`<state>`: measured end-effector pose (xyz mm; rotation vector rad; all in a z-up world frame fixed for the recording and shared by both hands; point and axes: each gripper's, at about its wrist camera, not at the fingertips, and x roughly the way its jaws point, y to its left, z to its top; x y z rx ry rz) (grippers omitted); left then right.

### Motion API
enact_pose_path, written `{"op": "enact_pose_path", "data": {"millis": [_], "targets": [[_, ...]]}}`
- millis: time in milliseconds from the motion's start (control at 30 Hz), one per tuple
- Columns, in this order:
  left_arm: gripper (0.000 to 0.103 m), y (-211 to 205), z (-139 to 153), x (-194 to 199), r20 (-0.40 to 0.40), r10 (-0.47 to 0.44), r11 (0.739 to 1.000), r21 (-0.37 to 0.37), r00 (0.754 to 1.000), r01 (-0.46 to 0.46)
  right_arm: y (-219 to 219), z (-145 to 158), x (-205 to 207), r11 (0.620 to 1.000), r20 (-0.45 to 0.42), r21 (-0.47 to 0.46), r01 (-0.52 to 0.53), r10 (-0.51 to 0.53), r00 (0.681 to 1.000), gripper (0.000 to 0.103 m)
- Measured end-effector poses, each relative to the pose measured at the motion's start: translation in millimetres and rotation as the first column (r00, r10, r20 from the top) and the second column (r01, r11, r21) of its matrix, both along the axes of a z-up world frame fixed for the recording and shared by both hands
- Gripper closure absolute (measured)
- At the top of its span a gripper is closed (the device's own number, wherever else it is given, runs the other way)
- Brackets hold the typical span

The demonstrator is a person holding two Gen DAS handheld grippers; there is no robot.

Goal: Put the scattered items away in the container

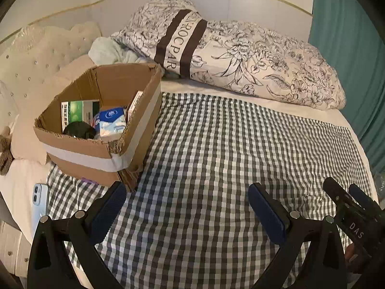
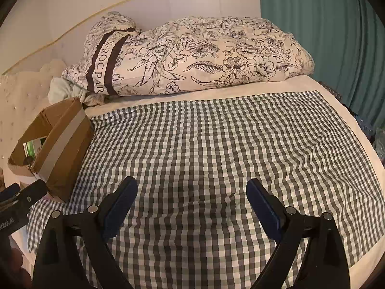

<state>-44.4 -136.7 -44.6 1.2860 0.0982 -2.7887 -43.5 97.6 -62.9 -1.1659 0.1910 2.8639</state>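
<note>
A cardboard box with a white tape band stands on the left of the checked cloth. Inside it lie a green-and-white box, a blue-and-white packet, a black item and a thin carton against the right wall. My left gripper is open and empty over the cloth, right of the box. My right gripper is open and empty over the cloth; the box is at its left. The right gripper also shows in the left wrist view.
A floral duvet lies folded along the back of the bed. A pale towel sits behind the box. A phone lies at the left bed edge. A tufted headboard is on the left, a teal curtain on the right.
</note>
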Motion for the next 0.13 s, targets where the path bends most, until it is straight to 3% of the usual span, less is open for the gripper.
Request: {"op": "enact_pose_path", "data": {"millis": [133], "targets": [[0.0,-2.1,-3.0,1.2,0.012,0.023,1.0,-0.018,1.0,-0.022,0.0,-2.2,1.2,1.0,0.007,-0.022,-0.012,0.012,1.0,0.011]]}}
